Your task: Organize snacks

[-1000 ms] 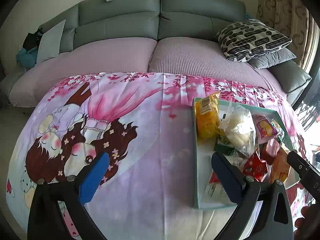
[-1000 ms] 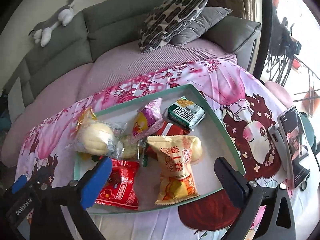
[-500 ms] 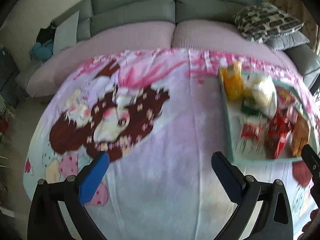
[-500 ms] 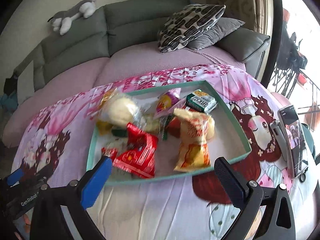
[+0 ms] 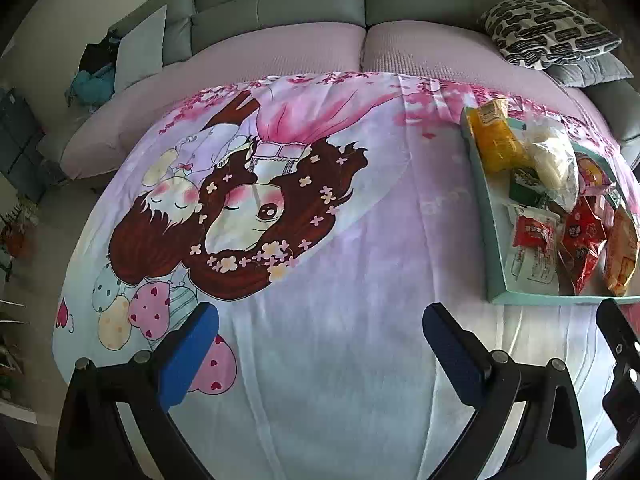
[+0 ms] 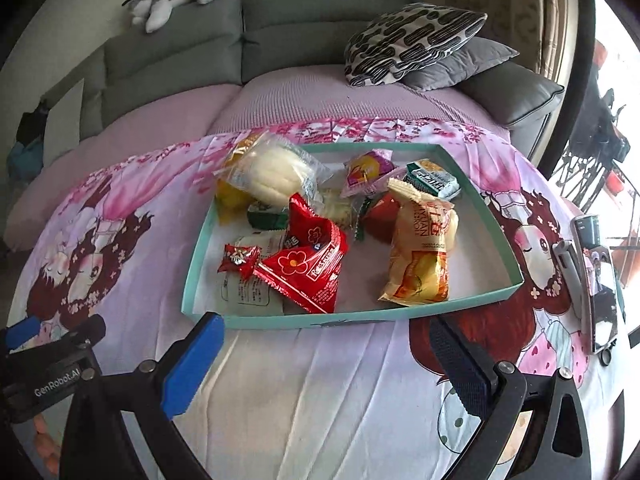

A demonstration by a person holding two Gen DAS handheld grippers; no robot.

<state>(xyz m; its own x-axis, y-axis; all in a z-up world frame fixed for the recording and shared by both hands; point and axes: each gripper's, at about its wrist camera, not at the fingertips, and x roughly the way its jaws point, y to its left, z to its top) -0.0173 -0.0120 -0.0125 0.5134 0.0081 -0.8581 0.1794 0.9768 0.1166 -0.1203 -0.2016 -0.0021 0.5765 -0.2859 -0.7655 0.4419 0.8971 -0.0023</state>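
Hovering above a pink-and-lilac cartoon-printed cloth point(image 5: 360, 280), the left gripper point(image 5: 320, 344) has its blue-padded jaws spread wide with nothing between them. Ahead and to its right lies a shallow teal-rimmed cardboard tray point(image 5: 486, 216) with a heap of snack packets in it.

The right gripper point(image 6: 326, 352) is likewise spread apart and empty, poised just short of the tray's near rim point(image 6: 320, 318). Directly ahead of it inside the tray lie a red triangular foil packet with a flower print point(image 6: 308, 264) and, to its right, a yellow-and-orange crinkled snack bag point(image 6: 420, 256). Farther ahead sits a clear-wrapped pale bun point(image 6: 272, 172); a green-and-white packet point(image 6: 432, 178) rests toward the far right corner. Off to the gripper's right, a phone on a stand point(image 6: 596, 272) stands on the cloth.
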